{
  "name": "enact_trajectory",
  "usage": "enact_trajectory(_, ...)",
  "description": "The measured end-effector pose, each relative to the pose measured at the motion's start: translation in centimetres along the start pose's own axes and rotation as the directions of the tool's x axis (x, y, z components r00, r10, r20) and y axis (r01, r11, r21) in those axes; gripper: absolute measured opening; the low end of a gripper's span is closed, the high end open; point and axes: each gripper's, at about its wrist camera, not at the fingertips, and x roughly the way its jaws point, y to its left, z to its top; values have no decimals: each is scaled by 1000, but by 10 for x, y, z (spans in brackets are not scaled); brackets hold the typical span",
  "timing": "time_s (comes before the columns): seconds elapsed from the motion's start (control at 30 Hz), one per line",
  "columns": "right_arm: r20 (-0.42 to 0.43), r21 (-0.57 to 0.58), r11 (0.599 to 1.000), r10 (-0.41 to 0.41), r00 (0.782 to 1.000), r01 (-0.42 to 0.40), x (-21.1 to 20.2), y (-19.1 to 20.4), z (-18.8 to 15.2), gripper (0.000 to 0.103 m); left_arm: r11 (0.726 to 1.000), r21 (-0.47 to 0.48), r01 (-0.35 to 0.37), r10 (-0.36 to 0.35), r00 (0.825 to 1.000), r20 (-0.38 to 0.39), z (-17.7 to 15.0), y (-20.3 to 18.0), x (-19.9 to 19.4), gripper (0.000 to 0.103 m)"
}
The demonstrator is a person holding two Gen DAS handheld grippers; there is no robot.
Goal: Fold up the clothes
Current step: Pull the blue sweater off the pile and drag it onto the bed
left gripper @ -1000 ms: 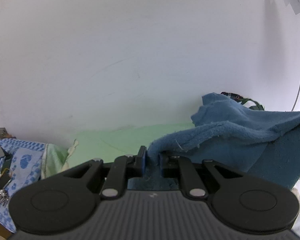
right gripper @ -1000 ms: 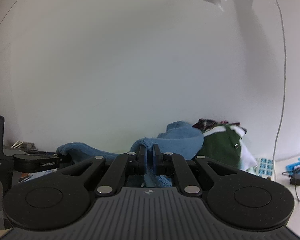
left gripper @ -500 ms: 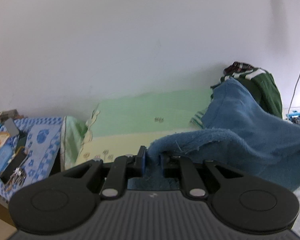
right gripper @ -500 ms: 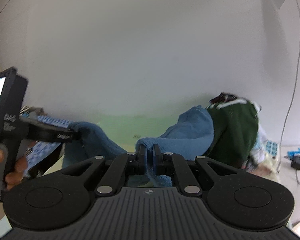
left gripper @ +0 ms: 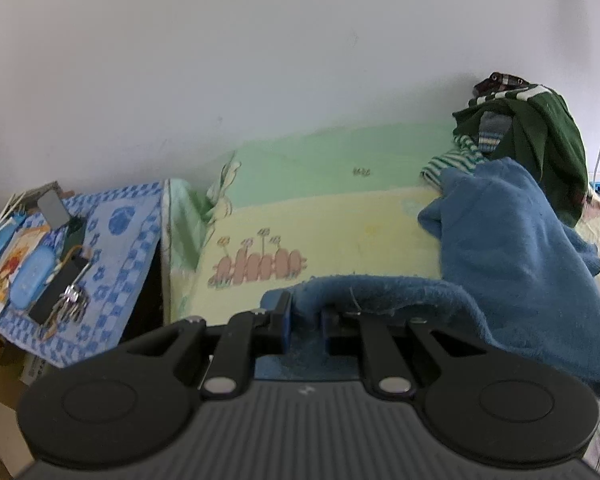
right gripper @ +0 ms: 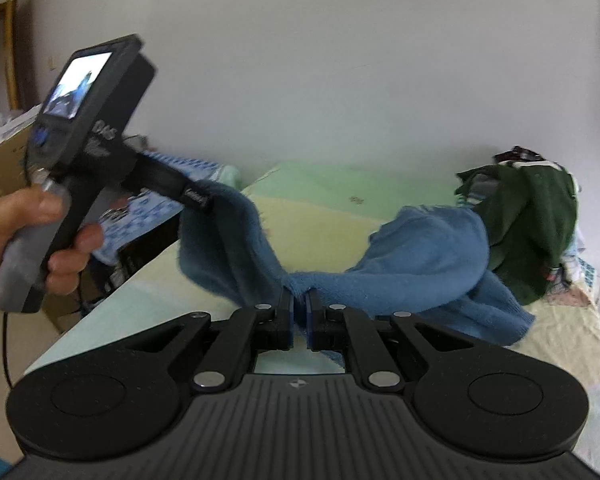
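Note:
A blue fleece garment (left gripper: pixel 512 248) hangs between my two grippers above a bed with a green and yellow sheet (left gripper: pixel 340 216). My left gripper (left gripper: pixel 305 312) is shut on one edge of it. My right gripper (right gripper: pixel 299 308) is shut on another edge; the cloth (right gripper: pixel 416 264) sags to the right and drapes onto the bed. In the right wrist view the left gripper (right gripper: pixel 198 200), held in a hand, pinches the cloth at upper left.
A heap of clothes topped by a dark green garment (left gripper: pixel 540 136) (right gripper: pixel 528 216) lies at the far right of the bed. A side table with a blue patterned cloth (left gripper: pixel 112 240) holds keys and small items on the left. A white wall stands behind.
Both grippers have tilted down and lowered with the blue garment still held. The bed, side table and clothes heap have come into view. The left gripper now shows higher in the right view.

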Motion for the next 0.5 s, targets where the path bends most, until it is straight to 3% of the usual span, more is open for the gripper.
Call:
enact_trajectory(0.23,-63,-53,996,74,995,-77,3,14,-8,6,1000,2,-12,12,1000,-25,-19,12,-9,13)
enact_trajectory(0.5,-148,-75,982,161,976,-174,7,19,-20,6,999,31,-12,13,998,-58,-44,6,-17,14)
